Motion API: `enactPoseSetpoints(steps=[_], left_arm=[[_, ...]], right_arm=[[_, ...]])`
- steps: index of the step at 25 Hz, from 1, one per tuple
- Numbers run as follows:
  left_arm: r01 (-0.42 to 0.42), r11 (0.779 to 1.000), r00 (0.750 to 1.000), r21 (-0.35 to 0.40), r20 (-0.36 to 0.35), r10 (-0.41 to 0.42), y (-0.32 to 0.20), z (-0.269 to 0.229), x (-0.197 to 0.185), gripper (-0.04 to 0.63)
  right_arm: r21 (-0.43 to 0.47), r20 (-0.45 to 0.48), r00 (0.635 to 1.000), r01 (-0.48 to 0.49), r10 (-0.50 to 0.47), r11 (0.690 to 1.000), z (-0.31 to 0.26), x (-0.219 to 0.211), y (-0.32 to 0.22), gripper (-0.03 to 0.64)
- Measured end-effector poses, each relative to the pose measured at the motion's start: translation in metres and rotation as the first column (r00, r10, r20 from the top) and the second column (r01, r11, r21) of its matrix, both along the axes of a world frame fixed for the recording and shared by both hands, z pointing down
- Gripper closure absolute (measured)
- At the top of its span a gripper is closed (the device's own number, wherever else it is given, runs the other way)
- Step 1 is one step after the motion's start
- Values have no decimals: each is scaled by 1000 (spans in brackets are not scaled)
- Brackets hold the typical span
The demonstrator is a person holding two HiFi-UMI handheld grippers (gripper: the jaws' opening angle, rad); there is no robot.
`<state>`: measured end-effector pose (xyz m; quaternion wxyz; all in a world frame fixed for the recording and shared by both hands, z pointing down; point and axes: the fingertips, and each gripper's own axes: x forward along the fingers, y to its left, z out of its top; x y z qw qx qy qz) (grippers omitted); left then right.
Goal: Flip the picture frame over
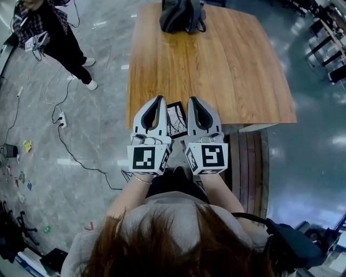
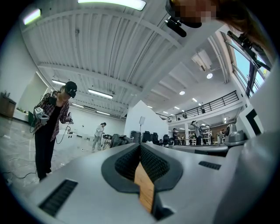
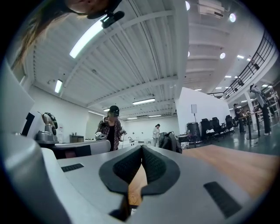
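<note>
At the near edge of a wooden table, a dark-rimmed picture frame lies flat between two hand-held grippers, with a pale, line-marked surface facing up. The left gripper sits at the frame's left side and the right gripper at its right, both reaching in over the table's near edge. The head view does not settle whether either one touches the frame.

The left gripper view shows that gripper's jaws closed tip to tip. Nothing is between them, and only a strip of the table's wood shows through the gap behind the pads. The right gripper view shows the same: its jaws are pressed together, they hold nothing, and the tabletop runs away beyond them to the right.

A black bag sits at the table's far end, well apart from the frame. Left of the table, a person in a plaid shirt stands on the grey floor holding a device. A cable trails across the floor from a white power strip beside the table's near left corner. A slatted wooden bench stands just off the table's near right corner.
</note>
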<state>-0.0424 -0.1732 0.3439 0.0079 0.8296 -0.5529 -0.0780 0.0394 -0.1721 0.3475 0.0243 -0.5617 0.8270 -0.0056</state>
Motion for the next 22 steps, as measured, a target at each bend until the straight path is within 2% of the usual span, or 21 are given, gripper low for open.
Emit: enactPoseSetpoints(steps=[22], left_arm=[[-9,1000,1000,-5,4,9,-1,4,-3,588]], right_arm=[[1,29,999,13,-13,1000,-5,-12,-3,601]])
